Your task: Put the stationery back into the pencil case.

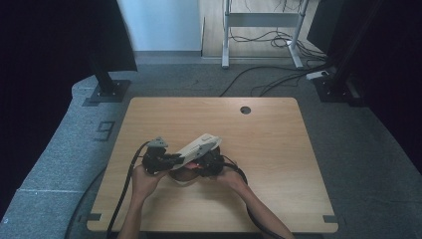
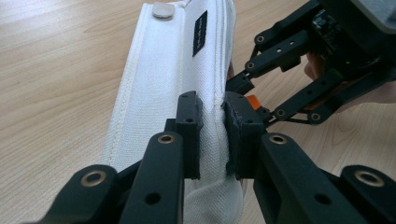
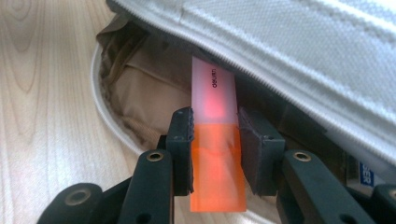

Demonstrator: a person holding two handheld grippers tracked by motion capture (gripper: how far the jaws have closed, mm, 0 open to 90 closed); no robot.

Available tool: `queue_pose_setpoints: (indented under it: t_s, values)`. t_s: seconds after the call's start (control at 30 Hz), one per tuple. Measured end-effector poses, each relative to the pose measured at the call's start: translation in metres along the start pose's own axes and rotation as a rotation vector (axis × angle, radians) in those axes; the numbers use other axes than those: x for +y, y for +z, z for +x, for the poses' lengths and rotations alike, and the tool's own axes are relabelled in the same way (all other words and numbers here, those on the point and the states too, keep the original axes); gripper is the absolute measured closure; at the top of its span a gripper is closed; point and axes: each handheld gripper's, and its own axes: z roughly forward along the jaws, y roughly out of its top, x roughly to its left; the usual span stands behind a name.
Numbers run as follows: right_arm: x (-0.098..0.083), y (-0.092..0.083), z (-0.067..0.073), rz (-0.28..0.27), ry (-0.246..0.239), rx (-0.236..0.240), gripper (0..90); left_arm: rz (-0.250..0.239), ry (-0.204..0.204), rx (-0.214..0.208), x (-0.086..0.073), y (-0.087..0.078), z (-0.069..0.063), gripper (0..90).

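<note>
Over the table (image 1: 278,144), both hand-held grippers (image 1: 186,160) clamped.

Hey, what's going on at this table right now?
A person works two handheld grippers over a wooden table. The left gripper is clamped on the flap of a white fabric pencil case, holding it open. The right gripper grips an orange highlighter with a translucent cap, its tip pointing into the case's tan-lined opening, not yet let go.
</note>
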Motion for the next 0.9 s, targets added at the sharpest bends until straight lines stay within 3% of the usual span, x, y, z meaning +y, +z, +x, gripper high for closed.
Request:
queue_pose_setpoints:
  t_s: [0.47,0.9]
  values:
    - [0.001,0.013,-0.006,-0.002,0.017,-0.009,63.7,0.003,0.001,0.005,0.000,0.000,0.001,76.9]
    - [-0.006,0.007,-0.014,-0.013,0.051,-0.044,52.2,0.004,-0.003,-0.003,-0.001,0.000,0.002,76.8]
